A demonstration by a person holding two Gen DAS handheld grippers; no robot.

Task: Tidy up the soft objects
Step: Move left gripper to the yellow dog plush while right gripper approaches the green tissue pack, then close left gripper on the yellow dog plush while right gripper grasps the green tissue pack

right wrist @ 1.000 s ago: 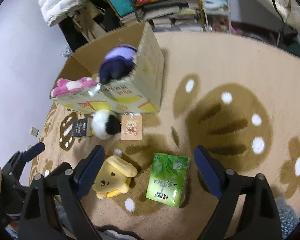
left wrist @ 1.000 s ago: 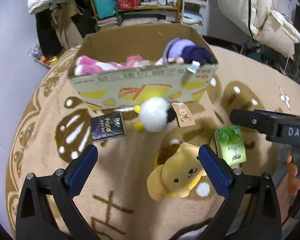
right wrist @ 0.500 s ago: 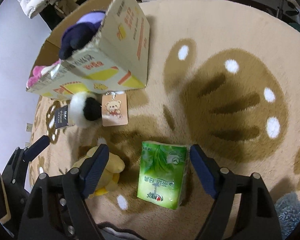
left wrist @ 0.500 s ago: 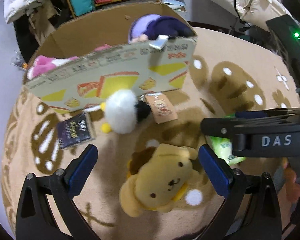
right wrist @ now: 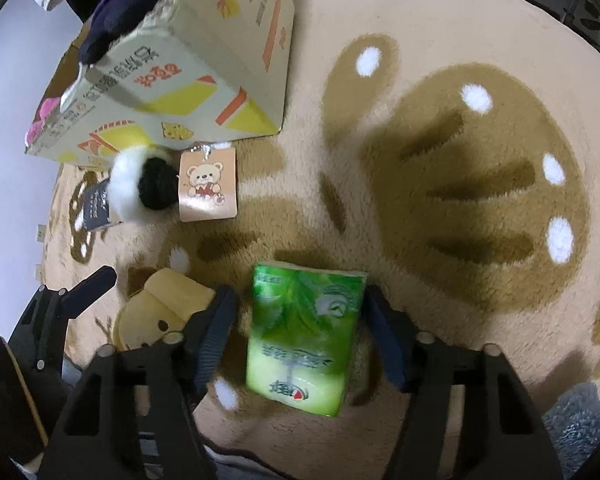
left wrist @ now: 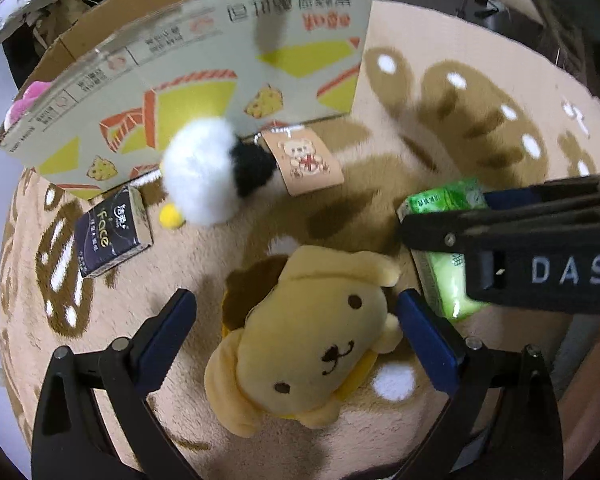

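A yellow dog plush [left wrist: 312, 340] lies face up on the rug, between the blue pads of my left gripper [left wrist: 296, 332]. Those jaws are closing; the right pad is near the plush's ear and the left pad stands apart from it. A green tissue pack [right wrist: 304, 340] lies flat between the fingers of my right gripper [right wrist: 300, 328]. Its jaws are closing too: the right pad is at the pack's edge, and a small gap remains on the left. Both grippers point steeply down, side by side.
A printed cardboard box [left wrist: 204, 92] stands behind, holding a purple and dark plush [right wrist: 116, 20] and a pink plush [left wrist: 24, 96]. In front of it lie a white and black pom-pom toy [left wrist: 208, 176] with a bear tag [left wrist: 304, 160] and a black tissue pack [left wrist: 112, 236]. Patterned rug [right wrist: 440, 160] extends right.
Both grippers have sunk toward the rug. The right jaws have narrowed around the green pack. The left jaws now straddle the yellow plush and have narrowed slightly.
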